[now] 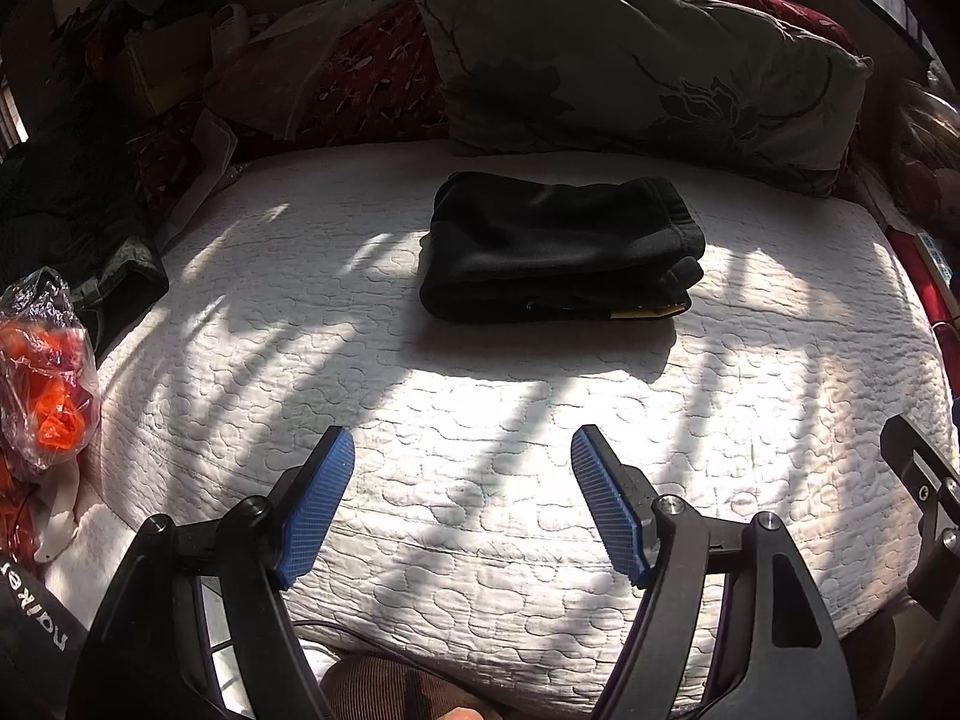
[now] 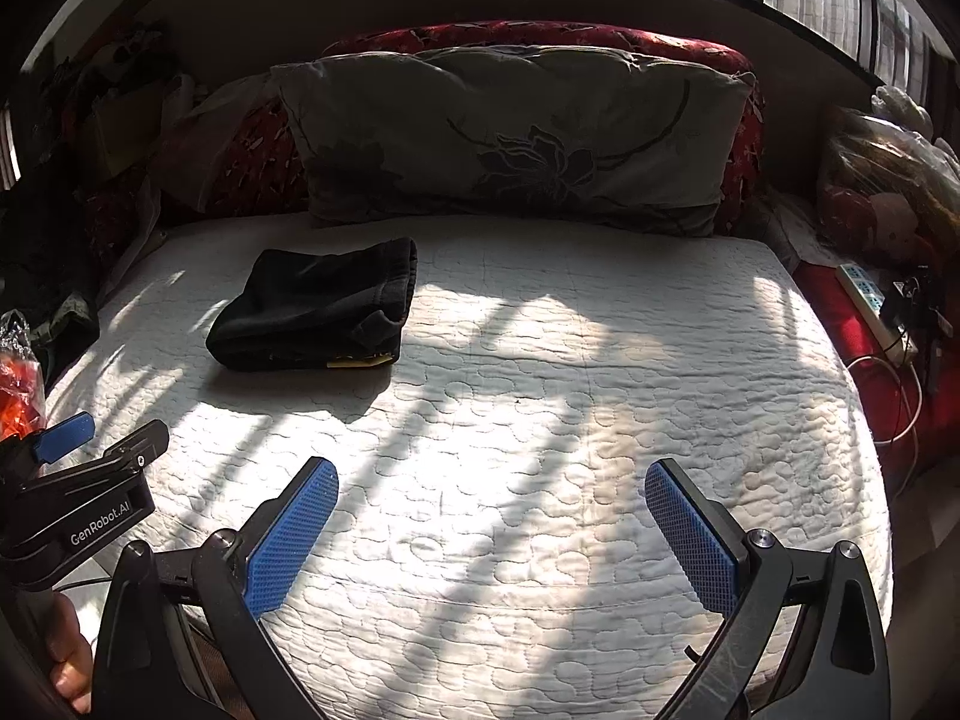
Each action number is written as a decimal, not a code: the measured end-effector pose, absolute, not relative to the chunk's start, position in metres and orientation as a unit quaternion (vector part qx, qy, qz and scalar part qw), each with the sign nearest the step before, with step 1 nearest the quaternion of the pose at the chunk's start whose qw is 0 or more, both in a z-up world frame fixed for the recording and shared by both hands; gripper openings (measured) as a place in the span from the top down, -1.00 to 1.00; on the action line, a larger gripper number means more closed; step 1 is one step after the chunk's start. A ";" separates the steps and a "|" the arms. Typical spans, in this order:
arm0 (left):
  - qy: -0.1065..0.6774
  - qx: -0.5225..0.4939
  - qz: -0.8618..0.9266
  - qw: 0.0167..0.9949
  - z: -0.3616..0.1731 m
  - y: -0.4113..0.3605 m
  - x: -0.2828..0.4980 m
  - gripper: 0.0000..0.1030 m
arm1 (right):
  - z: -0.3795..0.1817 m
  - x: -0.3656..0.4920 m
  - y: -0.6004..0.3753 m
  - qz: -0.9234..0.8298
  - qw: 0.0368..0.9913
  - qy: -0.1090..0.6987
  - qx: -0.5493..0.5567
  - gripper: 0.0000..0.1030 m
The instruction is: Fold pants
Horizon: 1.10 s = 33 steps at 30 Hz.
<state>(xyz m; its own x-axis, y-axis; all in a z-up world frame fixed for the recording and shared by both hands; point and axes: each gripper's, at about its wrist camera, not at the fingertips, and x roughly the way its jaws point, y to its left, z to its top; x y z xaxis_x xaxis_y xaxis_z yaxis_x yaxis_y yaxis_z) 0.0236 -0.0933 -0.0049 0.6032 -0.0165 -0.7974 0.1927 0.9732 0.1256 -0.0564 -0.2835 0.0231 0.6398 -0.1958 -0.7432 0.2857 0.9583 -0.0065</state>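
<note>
Black pants (image 1: 561, 249) lie folded into a thick compact stack on the white quilted mattress (image 1: 480, 420), a yellow tag showing at the lower right corner. In the right wrist view the pants (image 2: 318, 315) sit left of centre. My left gripper (image 1: 462, 450) hovers open over the near part of the bed, well short of the pants, nothing between its blue pads. My right gripper (image 2: 492, 480) is open too, empty, to the right of the pants. The left gripper (image 2: 84, 438) also shows at the left edge of the right wrist view.
A grey floral pillow (image 1: 648, 66) leans on red cushions (image 1: 372, 78) behind the pants. An orange item in a clear plastic bag (image 1: 45, 366) and dark clothes (image 1: 78, 222) lie at the left. A power strip (image 2: 870, 300) with cables lies at the right edge. A hand (image 2: 69, 660) holds the left gripper.
</note>
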 end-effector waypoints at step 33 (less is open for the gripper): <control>0.459 0.095 -0.115 0.876 -0.008 -0.112 0.029 -0.45 | 0.015 -0.045 -0.290 -0.143 0.894 0.421 0.054 -1.00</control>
